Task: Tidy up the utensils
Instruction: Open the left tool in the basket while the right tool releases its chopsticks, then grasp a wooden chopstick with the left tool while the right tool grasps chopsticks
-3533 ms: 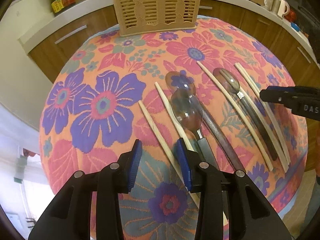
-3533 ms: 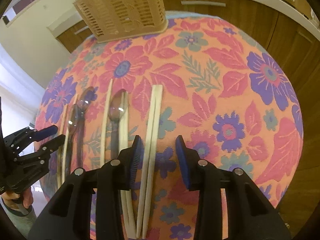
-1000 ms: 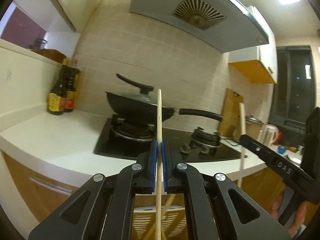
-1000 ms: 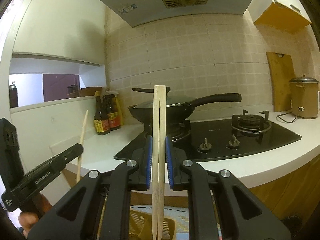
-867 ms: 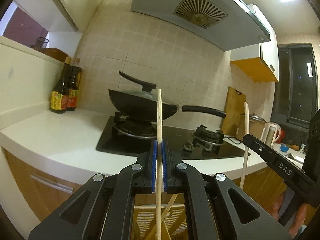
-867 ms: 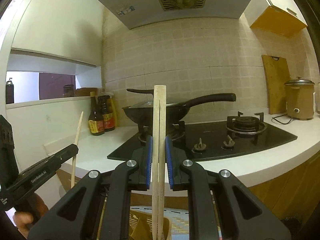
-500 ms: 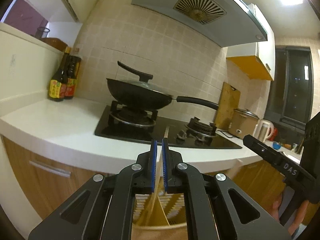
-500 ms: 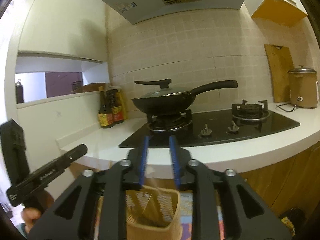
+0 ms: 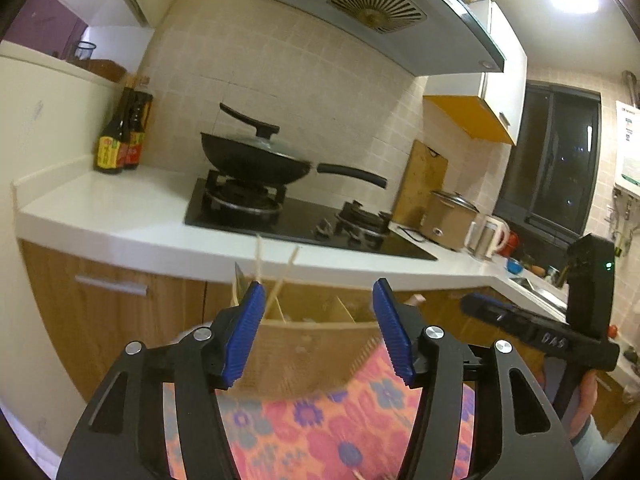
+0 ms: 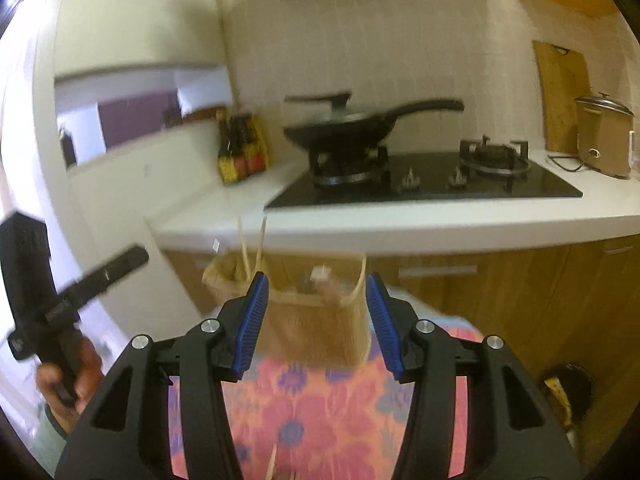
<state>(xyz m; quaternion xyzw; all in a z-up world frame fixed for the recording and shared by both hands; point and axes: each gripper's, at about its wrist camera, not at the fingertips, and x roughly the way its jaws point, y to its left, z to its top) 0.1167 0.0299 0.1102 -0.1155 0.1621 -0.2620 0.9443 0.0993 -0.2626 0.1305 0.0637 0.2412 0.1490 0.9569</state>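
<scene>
Both the left tongs point(image 9: 318, 330) and the right tongs point(image 10: 312, 320) are opening with nothing between their blue pads. Beyond them the tan basket point(image 9: 316, 354) stands on the flowered bench point(image 9: 320, 432), with chopsticks point(image 9: 276, 284) leaning upright in its left compartment

Chopsticks point(image 9: 276, 280) released into basket point(image 9: 312, 344); left gripper point(image 9: 318, 332), right gripper point(image 10: 312, 320) fingers opening, empty

left wrist view looks forward and slightly down along its fingers, close over the basket point(image 9: 316, 344) toward the stove counter point(image 9: 120, 216). right wrist view faces the same basket point(image 10: 316, 324) from the right side. both share the wok point(image 9: 256, 160), counter and tablecloth point(image 9: 320, 428).
</scene>
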